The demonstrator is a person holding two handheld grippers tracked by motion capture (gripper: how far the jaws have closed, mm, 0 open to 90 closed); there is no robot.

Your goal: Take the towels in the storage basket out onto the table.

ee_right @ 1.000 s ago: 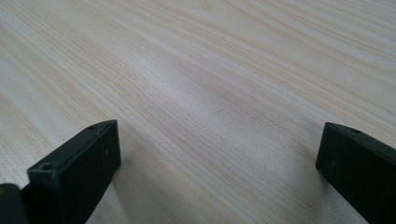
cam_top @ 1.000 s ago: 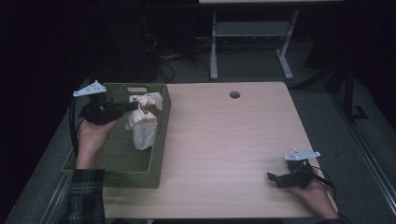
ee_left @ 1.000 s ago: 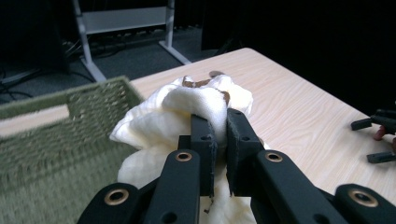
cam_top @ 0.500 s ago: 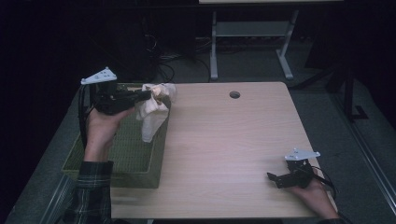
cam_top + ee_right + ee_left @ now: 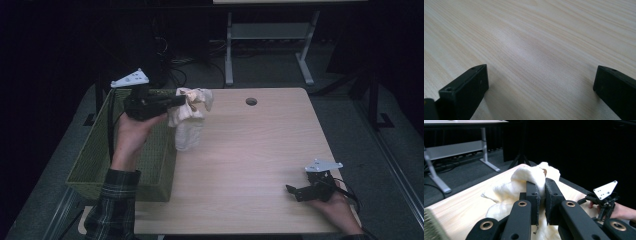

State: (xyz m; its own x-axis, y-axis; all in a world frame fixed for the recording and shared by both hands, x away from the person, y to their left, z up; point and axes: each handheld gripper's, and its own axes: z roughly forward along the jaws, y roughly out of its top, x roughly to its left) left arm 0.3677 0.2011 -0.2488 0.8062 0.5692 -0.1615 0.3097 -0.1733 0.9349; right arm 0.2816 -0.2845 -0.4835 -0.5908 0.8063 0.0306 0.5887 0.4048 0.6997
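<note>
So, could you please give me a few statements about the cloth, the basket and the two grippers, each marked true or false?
1. The left gripper has its fingers shut on the white cloth. True.
2. The cloth lies flat in the bottom of the green basket. False: it hangs from the left gripper, above the basket's right edge and the table.
3. The right gripper is open and holds nothing. True.
4. The right gripper is raised over the basket. False: it sits low near the table's front right corner.
5. The table has a round hole near its far edge. True.
</note>
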